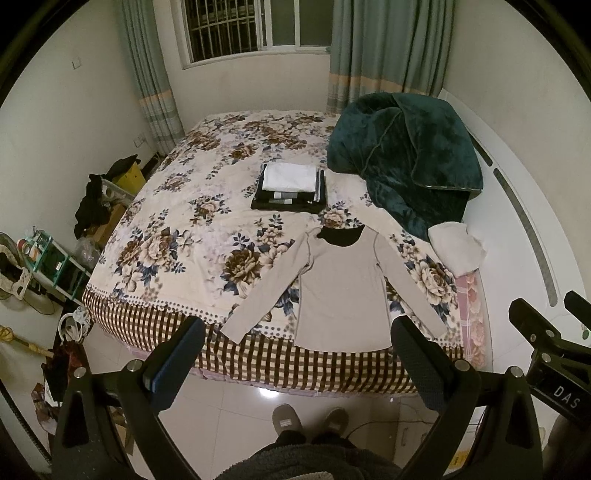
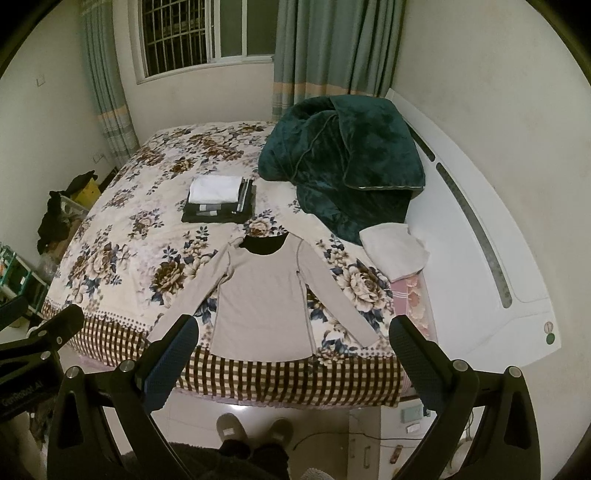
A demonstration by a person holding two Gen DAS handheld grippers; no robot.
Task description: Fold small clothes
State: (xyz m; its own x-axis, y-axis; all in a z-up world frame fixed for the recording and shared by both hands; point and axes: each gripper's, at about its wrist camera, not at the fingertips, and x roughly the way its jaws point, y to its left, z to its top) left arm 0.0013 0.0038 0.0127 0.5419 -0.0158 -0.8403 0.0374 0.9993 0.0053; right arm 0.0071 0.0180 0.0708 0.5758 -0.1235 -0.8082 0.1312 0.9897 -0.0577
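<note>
Grey long-sleeve top flat on bed, left gripper, right gripper wide apart, empty.

Green blanket hides the bed's far right corner.

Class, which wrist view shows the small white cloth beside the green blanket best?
The right wrist view: the white cloth sits nearer the centre and larger. The left wrist view shows it whole too, but further toward the edge.

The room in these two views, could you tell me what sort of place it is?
A home bedroom, most likely: a bed with a floral cover, a curtained window, and a beige long-sleeved top laid flat for folding.
</note>
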